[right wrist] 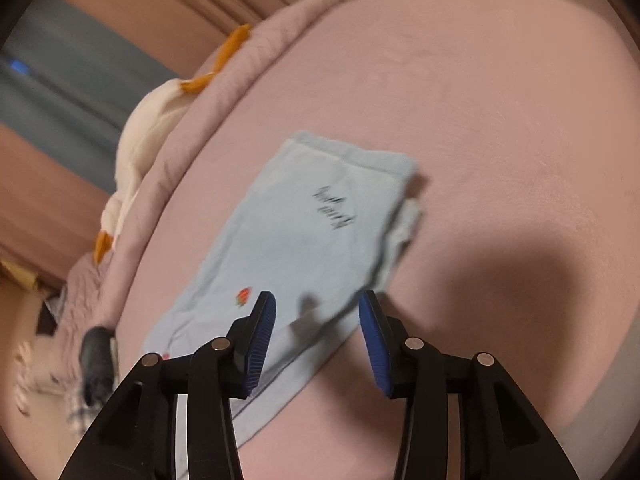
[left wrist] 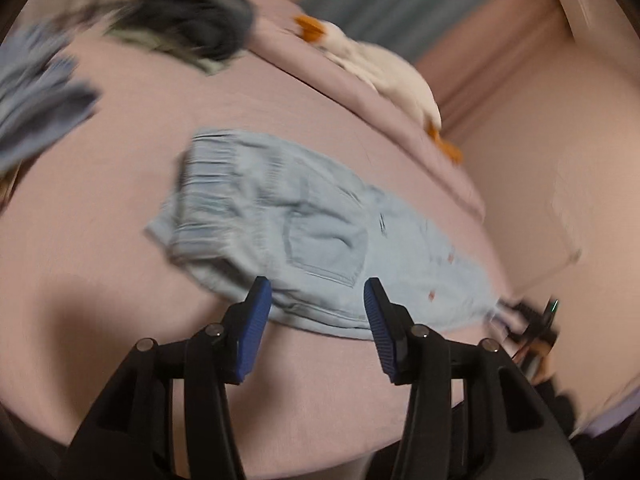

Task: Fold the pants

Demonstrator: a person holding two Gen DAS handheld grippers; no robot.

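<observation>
Pale-blue pants lie on the bed, half-folded.
Both grippers hover with fingers spread, empty; pinch the hem corners squarely.

1 pr light-blue denim pants w/ gathered waistband, flat on 1 pink bedsheet. 1 white plush duck w/ orange beak and feet, far side. 2 heaps of other clothes far left: 1 dark grey, 1 blue (both blurred). 2 black grippers w/ blue pads: left, right.
</observation>
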